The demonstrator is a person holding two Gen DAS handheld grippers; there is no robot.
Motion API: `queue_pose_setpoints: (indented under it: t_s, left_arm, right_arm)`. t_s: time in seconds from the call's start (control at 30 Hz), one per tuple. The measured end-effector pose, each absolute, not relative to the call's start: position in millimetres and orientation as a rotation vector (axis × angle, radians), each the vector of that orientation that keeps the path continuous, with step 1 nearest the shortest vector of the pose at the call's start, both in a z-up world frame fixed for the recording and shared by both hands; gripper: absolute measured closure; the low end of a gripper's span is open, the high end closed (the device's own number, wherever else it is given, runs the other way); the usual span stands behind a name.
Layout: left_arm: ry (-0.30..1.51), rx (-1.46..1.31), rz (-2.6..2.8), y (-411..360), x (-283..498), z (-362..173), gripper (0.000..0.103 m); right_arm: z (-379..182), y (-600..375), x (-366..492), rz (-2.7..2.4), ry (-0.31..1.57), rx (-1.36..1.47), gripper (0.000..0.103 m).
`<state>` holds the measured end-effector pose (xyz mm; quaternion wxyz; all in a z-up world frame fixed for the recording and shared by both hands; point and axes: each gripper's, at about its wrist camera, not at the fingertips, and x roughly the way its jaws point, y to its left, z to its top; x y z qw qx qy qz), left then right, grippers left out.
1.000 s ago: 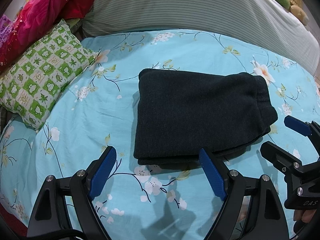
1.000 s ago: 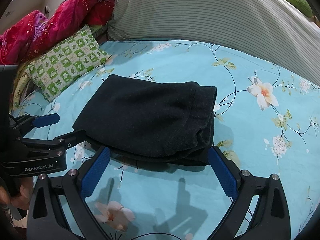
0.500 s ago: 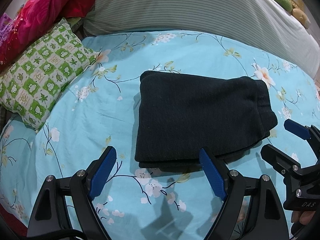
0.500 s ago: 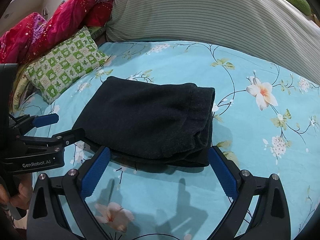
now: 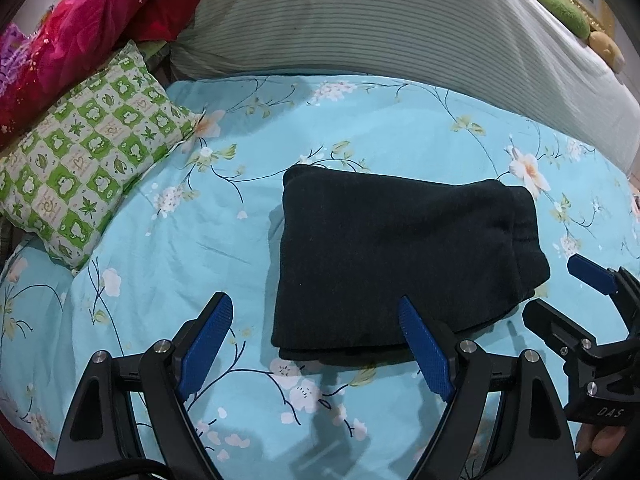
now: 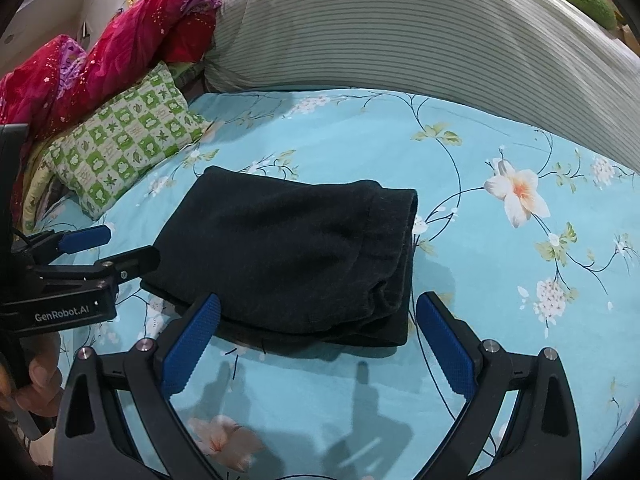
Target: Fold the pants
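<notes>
the pants point(image 5: 404, 264) lie on the sheet point(image 5: 168, 256) as a compact dark bundle, several layers deep, just ahead of both grippers and touching neither. the left gripper point(image 5: 316, 340) is spread wide and empty, with the bundle's near edge ahead of its right finger. the right gripper point(image 6: 320, 340) is likewise spread and empty, the bundle's near right corner sitting just beyond the gap between its fingers.

by the look of it the folding is done or nearly so, and the step in hand is judged to be a last check and tidy, then backing off. to do that well: keep both grippers spread and clear of the cloth so no finger catches the top layer and drags it open. on the side ahead of the right gripper the layers look uneven, with a lower layer poking out past the upper; if that needs squaring, nudge it in with one finger from the side, low along the sheet, rather than pinching and lifting. the knit looks thick and soft, so it should hold its shape if left alone but slump if pulled at one corner. the pillow point(image 5: 88, 168) far ahead to the left is well apart and no concern.
</notes>
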<state>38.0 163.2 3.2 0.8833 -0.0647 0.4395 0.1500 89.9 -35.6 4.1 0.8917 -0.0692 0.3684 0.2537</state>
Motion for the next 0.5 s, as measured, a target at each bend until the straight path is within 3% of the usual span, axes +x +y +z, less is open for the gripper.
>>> queue_pose_setpoints:
  t_s: [0.5]
  left_arm:
    - [0.95,-0.166,0.322,170.5,47.2,1.1,0.018]
  right_arm:
    - [5.3,-39.8,97.6,0.517,0.77,-0.134,0.005]
